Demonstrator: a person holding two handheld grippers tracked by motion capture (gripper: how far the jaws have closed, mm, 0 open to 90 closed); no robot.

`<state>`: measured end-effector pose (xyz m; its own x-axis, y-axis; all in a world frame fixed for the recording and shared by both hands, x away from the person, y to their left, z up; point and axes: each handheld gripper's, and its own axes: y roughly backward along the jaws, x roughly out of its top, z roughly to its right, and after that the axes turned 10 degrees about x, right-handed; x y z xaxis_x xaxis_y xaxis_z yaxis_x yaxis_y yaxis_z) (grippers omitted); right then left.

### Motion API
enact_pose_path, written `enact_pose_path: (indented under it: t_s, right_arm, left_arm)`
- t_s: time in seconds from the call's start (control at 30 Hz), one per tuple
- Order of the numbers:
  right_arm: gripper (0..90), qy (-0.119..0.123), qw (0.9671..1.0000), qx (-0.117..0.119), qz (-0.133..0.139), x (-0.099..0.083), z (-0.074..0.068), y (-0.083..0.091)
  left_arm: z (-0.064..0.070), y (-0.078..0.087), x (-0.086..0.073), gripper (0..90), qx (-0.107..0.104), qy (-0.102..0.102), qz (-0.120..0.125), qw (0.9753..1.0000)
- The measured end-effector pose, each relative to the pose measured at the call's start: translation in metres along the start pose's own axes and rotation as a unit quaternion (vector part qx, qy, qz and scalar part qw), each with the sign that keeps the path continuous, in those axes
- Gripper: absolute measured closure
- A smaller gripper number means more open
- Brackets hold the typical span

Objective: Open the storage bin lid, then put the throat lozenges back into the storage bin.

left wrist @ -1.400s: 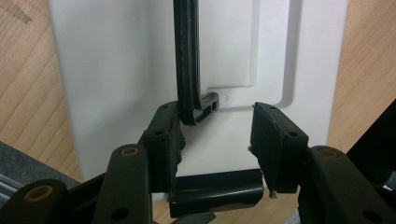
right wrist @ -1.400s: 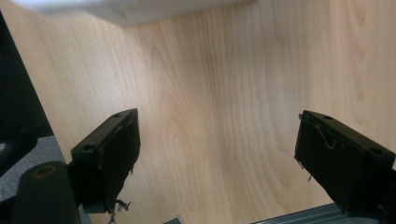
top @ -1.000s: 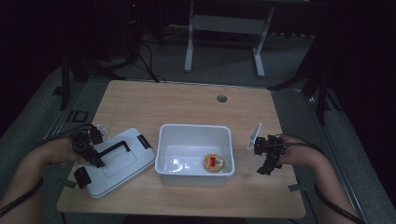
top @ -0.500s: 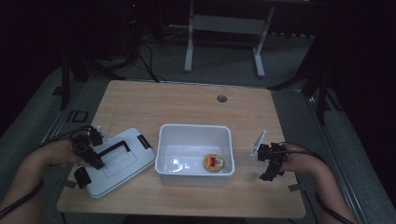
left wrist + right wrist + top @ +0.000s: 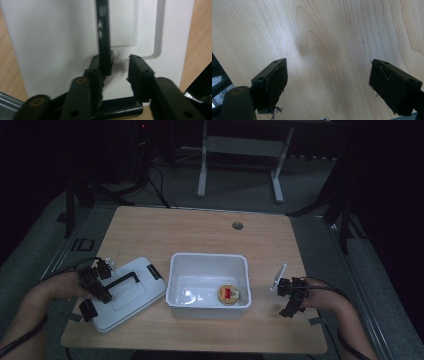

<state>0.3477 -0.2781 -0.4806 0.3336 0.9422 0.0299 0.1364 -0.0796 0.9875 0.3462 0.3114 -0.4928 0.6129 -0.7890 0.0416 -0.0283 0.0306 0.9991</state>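
Lying on the left part of the pale wooden bench [image 5: 200, 232], the white lid [image 5: 127, 295] has its black handle [image 5: 103, 37] between the jaws of the left tongs [image 5: 117, 66], which stand parted and unclenched. Beside it sits the white bin [image 5: 180, 285] holding a round snack [image 5: 228, 294]. Right tongs [image 5: 327, 75] hover released, wide apart, over bare wood. Dark room; grey floor [image 5: 240, 185] and a metal stand [image 5: 240, 145] behind.
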Motion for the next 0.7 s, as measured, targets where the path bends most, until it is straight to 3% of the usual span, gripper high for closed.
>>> enact_pose_path:
  t_s: [0.33,0.7]
  right_arm:
    - [15.8,-0.007,1.0,-0.003,-0.001,-0.001,0.002,-0.002]
    - [15.8,-0.012,0.9999,0.002,-0.001,-0.002,0.004,-0.01]
  left_arm:
    - [0.003,-0.001,0.0,82.6,0.011,-0.001,-0.009,0.9999]
    - [0.003,0.002,0.0,83.6,0.023,0.005,-0.014,0.9996]
